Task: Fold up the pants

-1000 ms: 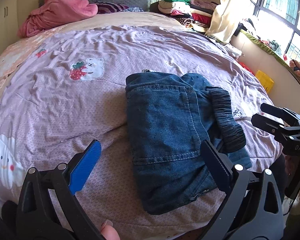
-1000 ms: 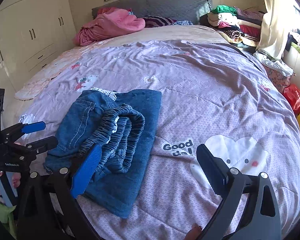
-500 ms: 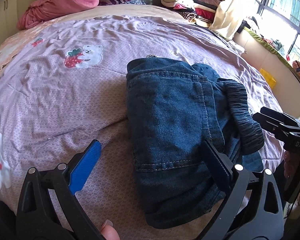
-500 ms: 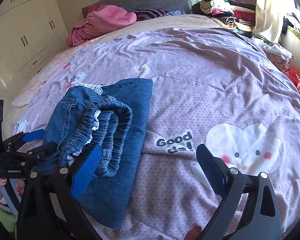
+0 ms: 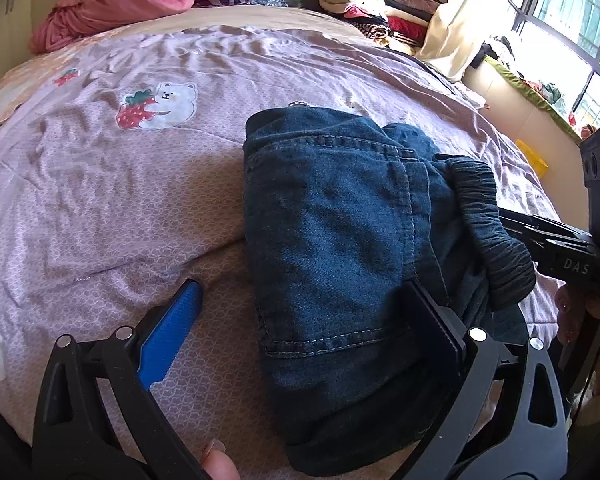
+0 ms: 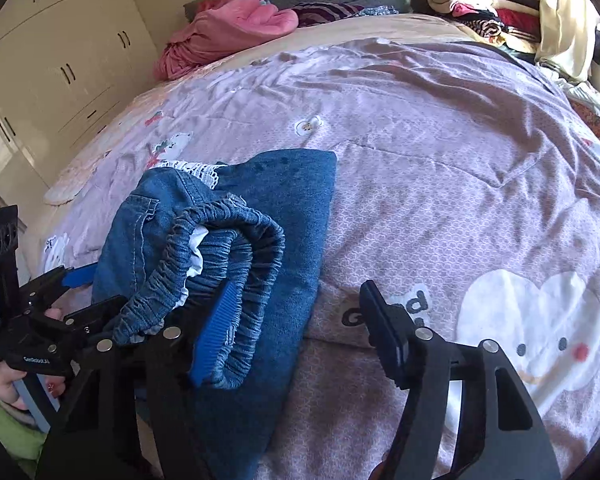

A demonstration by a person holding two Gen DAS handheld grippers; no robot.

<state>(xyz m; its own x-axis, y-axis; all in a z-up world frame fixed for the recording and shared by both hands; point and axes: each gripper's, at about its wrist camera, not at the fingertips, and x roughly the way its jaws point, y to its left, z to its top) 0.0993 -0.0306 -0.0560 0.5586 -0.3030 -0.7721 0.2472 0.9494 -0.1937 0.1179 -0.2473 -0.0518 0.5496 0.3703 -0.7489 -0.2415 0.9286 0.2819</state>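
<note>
Folded blue denim pants (image 5: pixel 340 240) lie on the lilac bedspread (image 5: pixel 120 200), elastic waistband (image 5: pixel 488 224) bunched on top at their right side. My left gripper (image 5: pixel 300 328) is open and low over the near end; its black finger is over the denim and its blue finger (image 5: pixel 172 332) over bare bedspread. In the right wrist view the pants (image 6: pixel 296 208) lie at the left. My right gripper (image 6: pixel 300 328) is closing, its blue finger on the waistband (image 6: pixel 236 264), with the pants' edge and bedspread between the jaws. The pads are not pressing on anything.
A pink blanket (image 5: pixel 112 4) and stacked clothes (image 5: pixel 364 4) lie at the head of the bed. White wardrobes (image 6: pixel 60 72) stand on the left, a window (image 5: pixel 572 12) on the right. The other gripper shows in each view, the right (image 5: pixel 540 236) and the left (image 6: pixel 88 292).
Both grippers have come down closer to the pants. My right gripper's jaws have narrowed, and its blue finger now lies on the waistband.
</note>
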